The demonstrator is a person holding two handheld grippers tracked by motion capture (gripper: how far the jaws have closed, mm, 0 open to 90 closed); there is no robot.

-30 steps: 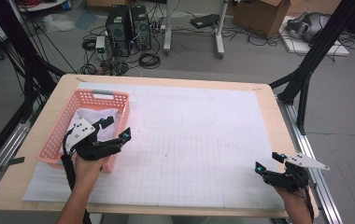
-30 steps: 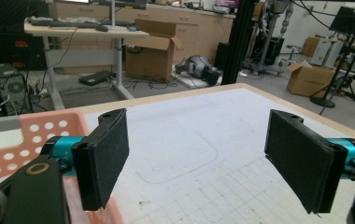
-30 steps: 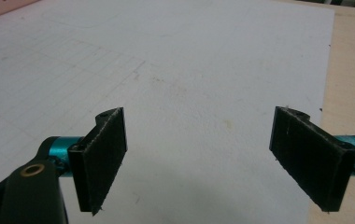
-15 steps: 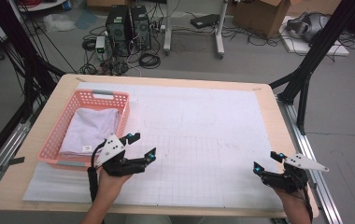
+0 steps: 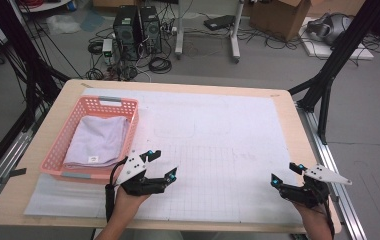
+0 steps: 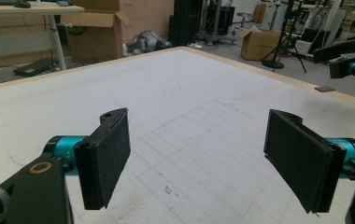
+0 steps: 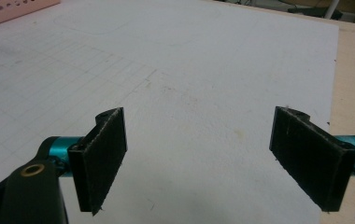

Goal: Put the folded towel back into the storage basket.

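My left tongs (image 5: 159, 165) hang released over the white mat (image 5: 218, 150), just off the near right corner of the pink basket (image 5: 70, 137), where the folded cloth (image 5: 98, 141) lies flat inside. The cloth sits to the left of and beyond these tongs, its long side running away from me along the basket. My right tongs (image 5: 285, 173), also released and holding nothing, wait well apart at the right edge of the surface (image 5: 48, 125). By my judgement, any return to the cloth falls to the left hand, the nearer one.
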